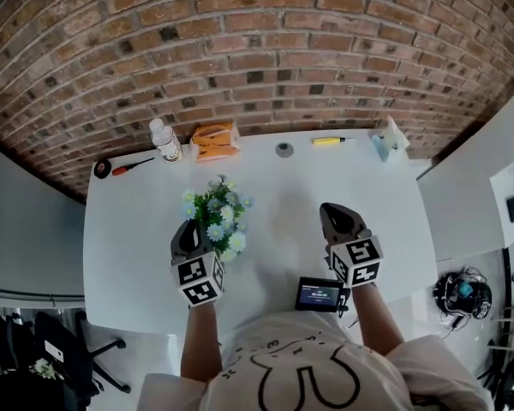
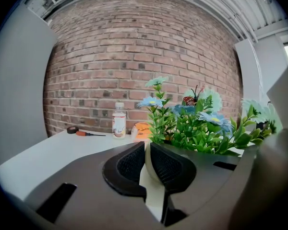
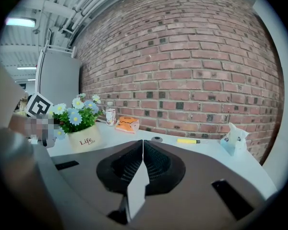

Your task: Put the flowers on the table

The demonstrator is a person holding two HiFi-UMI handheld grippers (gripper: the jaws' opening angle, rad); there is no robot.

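Along the tabletop's (image 1: 265, 229) far edge stand a tape roll (image 1: 102, 169), red screwdriver (image 1: 134, 164), bottle (image 1: 165, 140) and orange packet (image 1: 215, 141). Left of the middle, the left tongs (image 1: 190, 228) clamp the rim of the pot of flowers (image 1: 218, 214); I cannot tell whether its base touches down. A yellow screwdriver (image 1: 330, 140) and a tissue pack (image 1: 391, 139) sit far right. The right tongs (image 1: 331, 209) are closed and empty, with bare tabletop around them.
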